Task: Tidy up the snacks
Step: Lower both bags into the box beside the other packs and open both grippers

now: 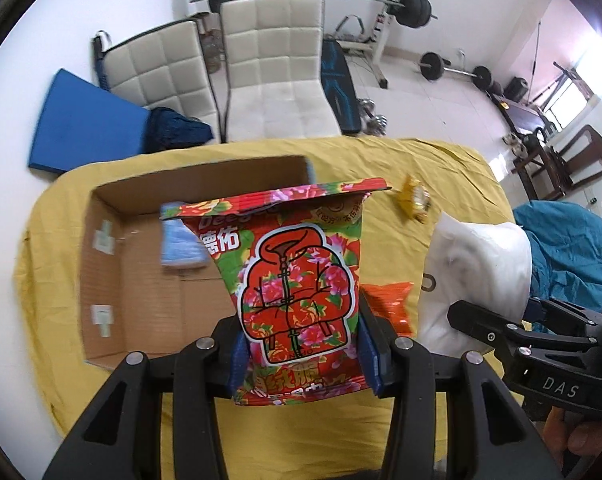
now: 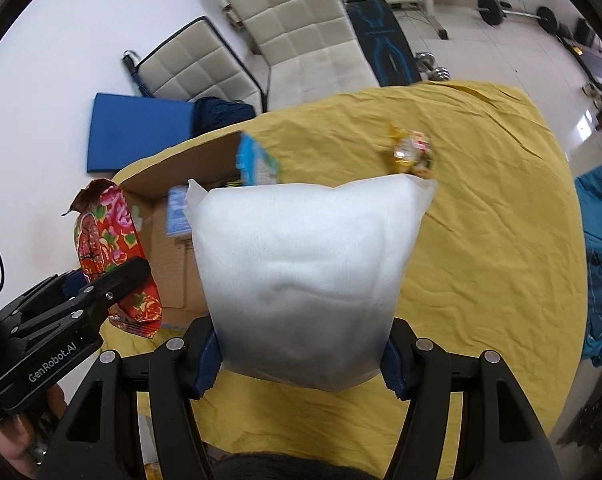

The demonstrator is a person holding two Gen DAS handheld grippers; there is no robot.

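Observation:
My left gripper [image 1: 305, 354] is shut on a red floral snack bag [image 1: 297, 280], held upright above the yellow tablecloth beside an open cardboard box [image 1: 141, 264]. A blue packet [image 1: 181, 240] lies inside the box. My right gripper [image 2: 303, 356] is shut on a white pillow-like bag [image 2: 305, 272], lifted over the table. A small yellow snack packet [image 2: 411, 152] lies further back on the cloth. An orange packet [image 1: 389, 300] peeks out behind the floral bag. In the right wrist view the floral bag [image 2: 113, 256] and left gripper [image 2: 113, 284] show at the left.
The yellow cloth [image 2: 481, 240] covers a round table. Two white padded chairs [image 1: 277, 68] stand behind it, with a blue mat [image 1: 85, 124] and gym weights [image 1: 413, 8] beyond. A teal cloth [image 2: 601, 260] lies at the right. A light blue packet [image 2: 257, 160] leans on the box's corner.

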